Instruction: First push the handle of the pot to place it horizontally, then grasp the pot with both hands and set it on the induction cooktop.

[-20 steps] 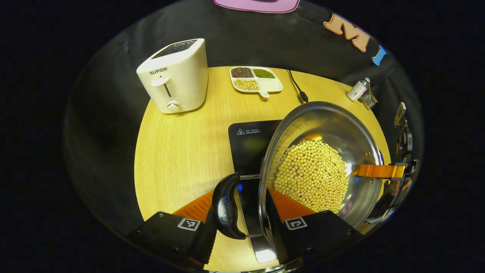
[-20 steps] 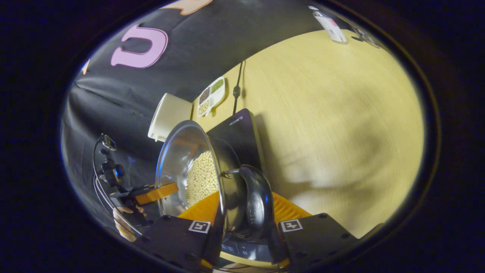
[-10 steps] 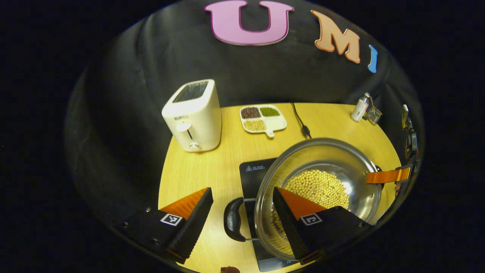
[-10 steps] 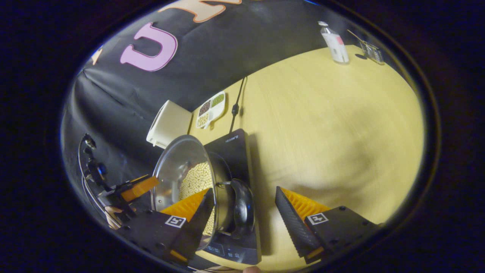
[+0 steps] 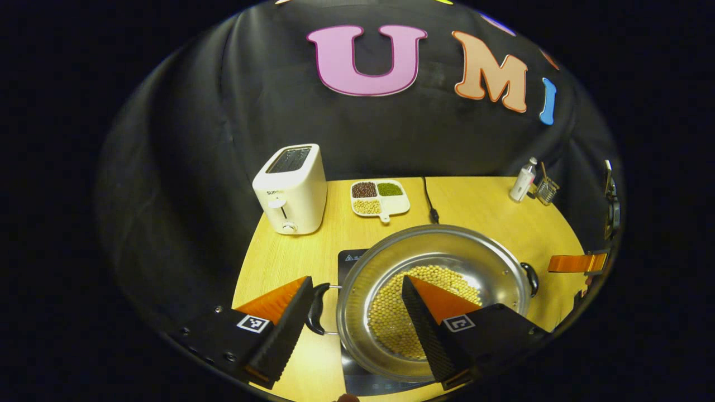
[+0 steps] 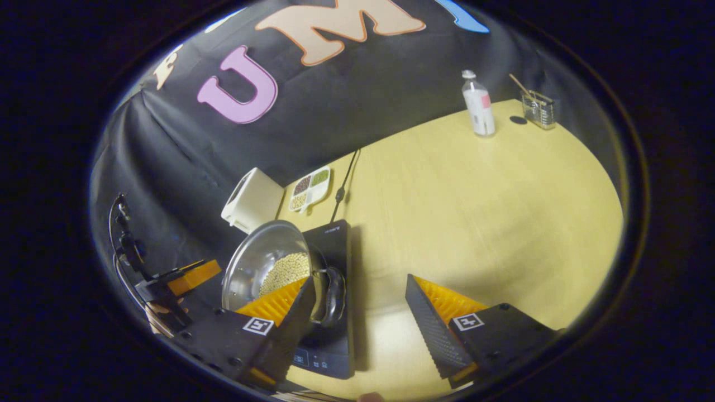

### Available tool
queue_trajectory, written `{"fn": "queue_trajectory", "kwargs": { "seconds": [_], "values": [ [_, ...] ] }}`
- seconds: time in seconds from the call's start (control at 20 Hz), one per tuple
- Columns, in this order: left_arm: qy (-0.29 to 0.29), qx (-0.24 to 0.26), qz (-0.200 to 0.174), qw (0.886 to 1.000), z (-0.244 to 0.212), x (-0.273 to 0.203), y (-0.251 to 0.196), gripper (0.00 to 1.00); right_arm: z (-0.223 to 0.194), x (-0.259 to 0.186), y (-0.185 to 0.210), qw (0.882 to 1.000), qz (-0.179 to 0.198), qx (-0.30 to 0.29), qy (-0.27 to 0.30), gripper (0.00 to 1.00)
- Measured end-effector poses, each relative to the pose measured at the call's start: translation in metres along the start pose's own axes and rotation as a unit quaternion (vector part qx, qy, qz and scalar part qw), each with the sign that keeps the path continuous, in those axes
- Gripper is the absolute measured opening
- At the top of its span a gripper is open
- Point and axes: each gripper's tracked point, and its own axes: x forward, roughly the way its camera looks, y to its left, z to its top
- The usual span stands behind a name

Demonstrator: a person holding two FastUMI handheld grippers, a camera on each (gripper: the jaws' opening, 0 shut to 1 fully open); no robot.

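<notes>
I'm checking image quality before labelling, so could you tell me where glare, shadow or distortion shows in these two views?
Left gripper view: glare on the pot's steel wall, and the table edge bows from fisheye distortion. Right gripper view: a soft shadow lies on the table beside the induction cooktop; the image stays sharp.

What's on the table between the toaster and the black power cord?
The divided tray of beans sits between the toaster and the cord, in the left gripper view.
</notes>
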Motion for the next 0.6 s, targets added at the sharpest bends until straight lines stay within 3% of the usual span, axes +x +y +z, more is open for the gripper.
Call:
{"fn": "queue_trajectory", "kwargs": {
  "seconds": [0.1, 0.15, 0.2, 0.25, 0.4, 0.45, 0.5, 0.6],
  "values": [
    [-0.016, -0.012, 0.014, 1.000, 0.009, -0.021, -0.019, 0.96, 0.014, -0.028, -0.014, 0.999, -0.002, -0.027, -0.025, 0.99],
    [-0.019, -0.023, 0.021, 0.999, 0.011, -0.030, -0.030, 0.96, 0.021, -0.044, -0.022, 0.999, -0.003, -0.038, -0.035, 0.92],
    [-0.028, -0.035, 0.027, 0.999, 0.016, -0.042, -0.045, 0.96, 0.027, -0.059, -0.029, 0.998, -0.001, -0.046, -0.042, 0.92],
    [-0.039, -0.048, 0.032, 0.998, 0.021, -0.054, -0.060, 0.97, 0.032, -0.075, -0.035, 0.998, 0.002, -0.049, -0.048, 0.99],
    [-0.071, -0.080, 0.045, 0.993, 0.032, -0.088, -0.102, 0.96, 0.052, -0.120, -0.053, 0.995, 0.017, -0.060, -0.072, 0.99],
    [-0.080, -0.086, 0.051, 0.992, 0.037, -0.099, -0.114, 0.96, 0.061, -0.134, -0.063, 0.994, 0.016, -0.071, -0.081, 0.92],
    [-0.089, -0.092, 0.055, 0.990, 0.041, -0.108, -0.125, 0.96, 0.072, -0.147, -0.070, 0.992, 0.018, -0.080, -0.092, 0.99],
    [-0.118, -0.112, 0.054, 0.985, 0.057, -0.127, -0.147, 0.96, 0.091, -0.172, -0.074, 0.989, 0.033, -0.090, -0.115, 0.99]
  ]
}}
